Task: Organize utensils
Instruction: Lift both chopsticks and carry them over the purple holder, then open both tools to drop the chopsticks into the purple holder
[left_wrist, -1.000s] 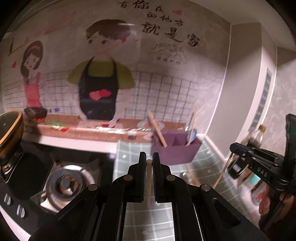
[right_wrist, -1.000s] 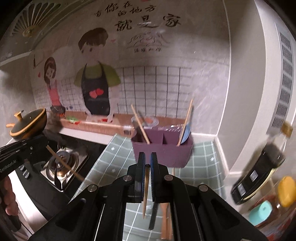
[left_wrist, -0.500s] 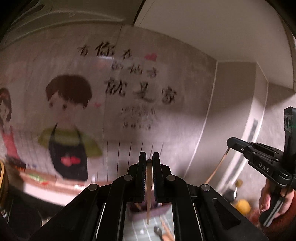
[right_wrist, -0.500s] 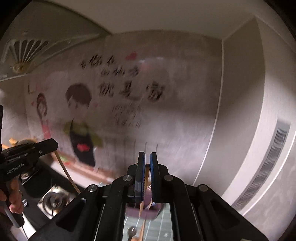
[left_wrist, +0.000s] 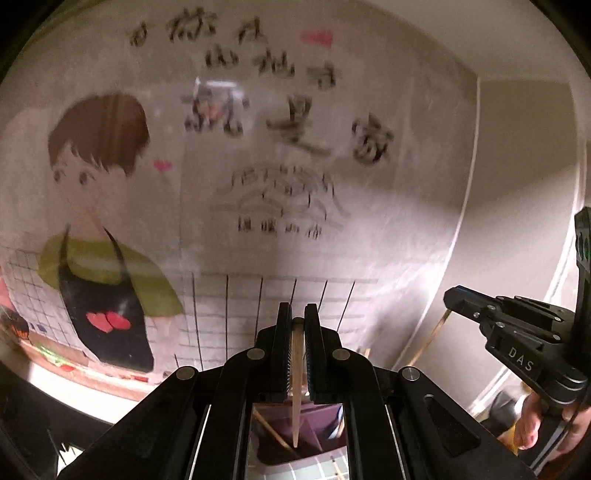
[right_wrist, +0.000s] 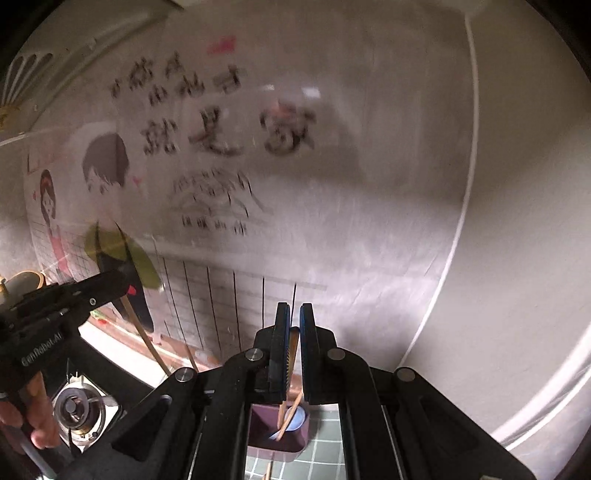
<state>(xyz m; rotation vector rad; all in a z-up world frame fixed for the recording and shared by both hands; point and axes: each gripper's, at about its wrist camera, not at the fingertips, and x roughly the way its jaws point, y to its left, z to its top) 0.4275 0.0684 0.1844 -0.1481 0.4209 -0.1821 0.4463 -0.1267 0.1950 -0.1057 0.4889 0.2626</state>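
Cartoon-decorated wall filling both views, green-tiled counter (right_wrist: 325, 458) showing only below the grippers. Left gripper (left_wrist: 295, 354) is pinching a chopstick (left_wrist: 296, 402) near its top, right gripper (right_wrist: 291, 354) likewise pinching a second chopstick (right_wrist: 286, 402), each hanging near-vertical, tip down. Both tips are pointing over the purple holder (right_wrist: 275, 432) beneath the jaws, apparently lined up for dropping in.

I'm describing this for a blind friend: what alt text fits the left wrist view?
The black left gripper is shut on a pale wooden chopstick pointing down above a purple utensil holder. Behind is a blurred cartoon wall mural; the right gripper holds another chopstick.
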